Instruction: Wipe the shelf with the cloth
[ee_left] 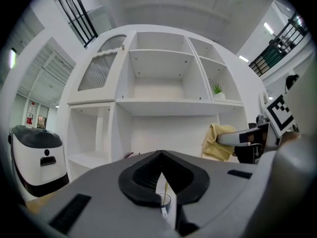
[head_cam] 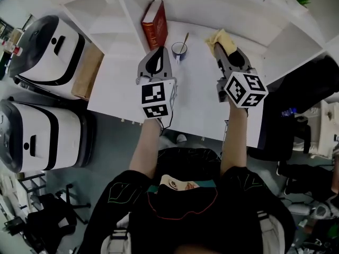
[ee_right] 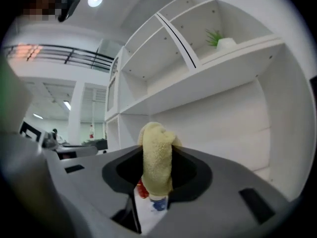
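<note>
In the head view a yellow cloth is bunched in my right gripper, which is shut on it above the far right of the white shelf surface. The right gripper view shows the cloth pinched upright between the jaws. My left gripper hovers over the surface just left of a cup with a spoon, its jaws shut and empty. In the left gripper view the cloth hangs to the right, in front of the shelf's back wall.
A red book stands against the divider at the back left of the surface. White shelf compartments rise behind, one holding a small potted plant. Two white machines stand on the floor at left, a black chair at right.
</note>
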The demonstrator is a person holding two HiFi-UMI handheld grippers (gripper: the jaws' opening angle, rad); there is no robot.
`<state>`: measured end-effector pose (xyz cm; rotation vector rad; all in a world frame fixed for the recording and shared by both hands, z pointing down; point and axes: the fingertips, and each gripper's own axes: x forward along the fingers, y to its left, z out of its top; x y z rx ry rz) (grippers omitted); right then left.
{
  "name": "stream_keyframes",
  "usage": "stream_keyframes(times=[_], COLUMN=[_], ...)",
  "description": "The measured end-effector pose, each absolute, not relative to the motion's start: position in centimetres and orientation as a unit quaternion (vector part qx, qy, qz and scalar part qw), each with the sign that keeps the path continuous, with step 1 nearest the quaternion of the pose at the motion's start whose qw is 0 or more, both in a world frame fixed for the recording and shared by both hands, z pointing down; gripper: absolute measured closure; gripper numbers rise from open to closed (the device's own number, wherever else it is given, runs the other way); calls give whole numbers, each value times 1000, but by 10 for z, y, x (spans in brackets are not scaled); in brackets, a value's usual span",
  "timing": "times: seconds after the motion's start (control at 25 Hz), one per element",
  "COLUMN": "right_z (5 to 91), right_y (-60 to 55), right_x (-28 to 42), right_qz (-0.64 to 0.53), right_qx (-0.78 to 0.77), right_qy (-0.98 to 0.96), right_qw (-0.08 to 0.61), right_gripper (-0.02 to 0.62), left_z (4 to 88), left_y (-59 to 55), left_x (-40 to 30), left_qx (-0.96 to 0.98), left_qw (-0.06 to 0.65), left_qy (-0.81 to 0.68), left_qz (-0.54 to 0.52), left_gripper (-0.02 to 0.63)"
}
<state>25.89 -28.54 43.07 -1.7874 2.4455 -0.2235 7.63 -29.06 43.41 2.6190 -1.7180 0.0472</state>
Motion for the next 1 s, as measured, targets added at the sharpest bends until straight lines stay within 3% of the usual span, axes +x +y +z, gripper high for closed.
stream_keyframes(times=[0.28, 1.0], right_z=[444, 443], right_y=[-273, -272], right_x=[261, 289], right_qz=[-42, -18], right_qx=[-591, -616], right_qy=[803, 786], right_qw=[62, 42], right_gripper=[462, 462], left_z=[426, 428], left_y=[-288, -298], left_x=[98, 133], left_qx=[845, 867], left_qw=[-37, -32], left_qy=[-534, -498], left_qz=[-1, -10], left_gripper=[611, 611])
